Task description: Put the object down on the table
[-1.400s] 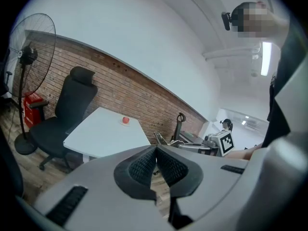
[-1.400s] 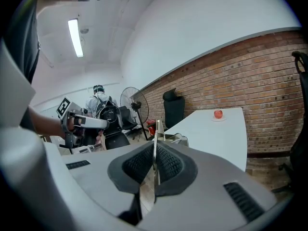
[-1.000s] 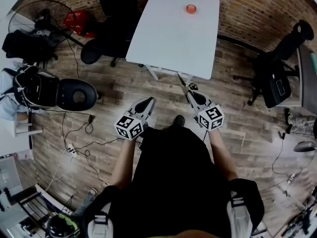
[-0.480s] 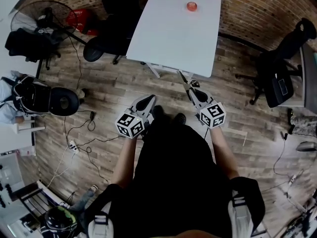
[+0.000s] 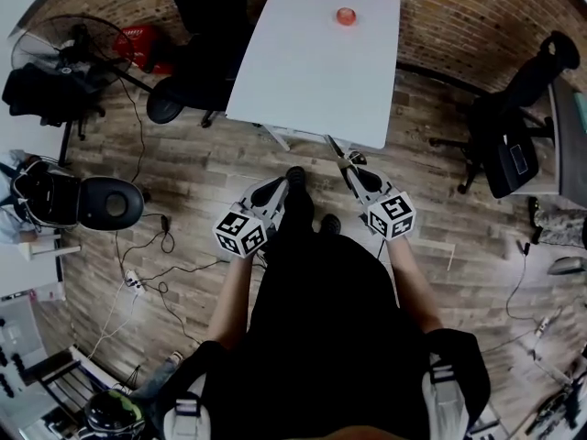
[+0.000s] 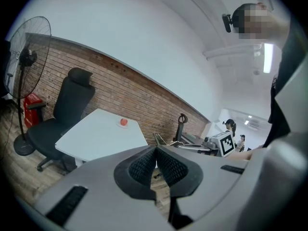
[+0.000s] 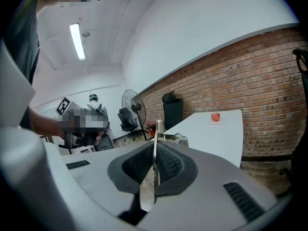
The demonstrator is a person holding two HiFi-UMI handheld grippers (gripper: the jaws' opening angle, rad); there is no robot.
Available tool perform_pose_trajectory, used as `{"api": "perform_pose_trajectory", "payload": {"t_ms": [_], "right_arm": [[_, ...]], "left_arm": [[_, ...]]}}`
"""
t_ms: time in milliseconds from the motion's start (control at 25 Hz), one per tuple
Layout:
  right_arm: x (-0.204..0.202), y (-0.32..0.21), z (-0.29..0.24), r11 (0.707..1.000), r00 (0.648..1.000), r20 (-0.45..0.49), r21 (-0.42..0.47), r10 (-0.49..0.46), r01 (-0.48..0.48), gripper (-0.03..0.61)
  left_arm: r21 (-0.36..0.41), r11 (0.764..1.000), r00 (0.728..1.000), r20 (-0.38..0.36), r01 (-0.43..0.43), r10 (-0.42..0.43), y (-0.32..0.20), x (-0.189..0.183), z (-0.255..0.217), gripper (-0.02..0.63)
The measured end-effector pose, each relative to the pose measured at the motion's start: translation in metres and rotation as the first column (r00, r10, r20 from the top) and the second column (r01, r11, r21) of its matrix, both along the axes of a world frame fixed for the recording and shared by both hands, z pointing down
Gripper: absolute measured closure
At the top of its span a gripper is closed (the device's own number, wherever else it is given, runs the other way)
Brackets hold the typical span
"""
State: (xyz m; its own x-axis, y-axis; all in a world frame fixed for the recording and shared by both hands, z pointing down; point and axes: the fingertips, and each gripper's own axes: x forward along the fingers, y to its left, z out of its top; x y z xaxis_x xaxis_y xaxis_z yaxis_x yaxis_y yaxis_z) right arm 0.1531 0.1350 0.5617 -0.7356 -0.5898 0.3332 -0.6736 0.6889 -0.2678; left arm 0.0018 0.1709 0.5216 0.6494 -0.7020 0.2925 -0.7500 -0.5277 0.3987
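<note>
My right gripper (image 5: 353, 170) is shut on a thin metal blade, seemingly a knife (image 5: 337, 150), which sticks out toward the near edge of the white table (image 5: 303, 81). In the right gripper view the knife (image 7: 157, 131) stands edge-on between the pads of the right gripper (image 7: 155, 150). My left gripper (image 5: 275, 186) hangs over the wooden floor short of the table; in its own view the left gripper (image 6: 156, 150) is shut with nothing between the pads. A small red round thing (image 5: 345, 16) lies on a dish at the table's far end.
A black office chair (image 5: 183, 81) stands at the table's left side, another chair (image 5: 514, 145) to the right. A floor fan (image 5: 55, 44), a red bag (image 5: 138, 39), a black stool (image 5: 110, 204) and loose cables (image 5: 147, 273) lie to the left. A brick wall runs behind the table.
One foot has stepped forward between the grippers. Both grippers keep their places and grip. The black stool at the left has shifted downward and left in view.
</note>
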Motion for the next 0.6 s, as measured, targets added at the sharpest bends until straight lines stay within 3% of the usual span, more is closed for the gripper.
{"api": "perform_pose_trajectory", "payload": {"t_ms": [600], "right_arm": [[0.006,-0.046,-0.002,0.999,0.999,-0.033,0.001,0.039,-0.039,0.577]], "left_arm": [[0.007,0.998,0.998,-0.003,-0.060,0.060,-0.056,0.004,0.001,0.592]]}}
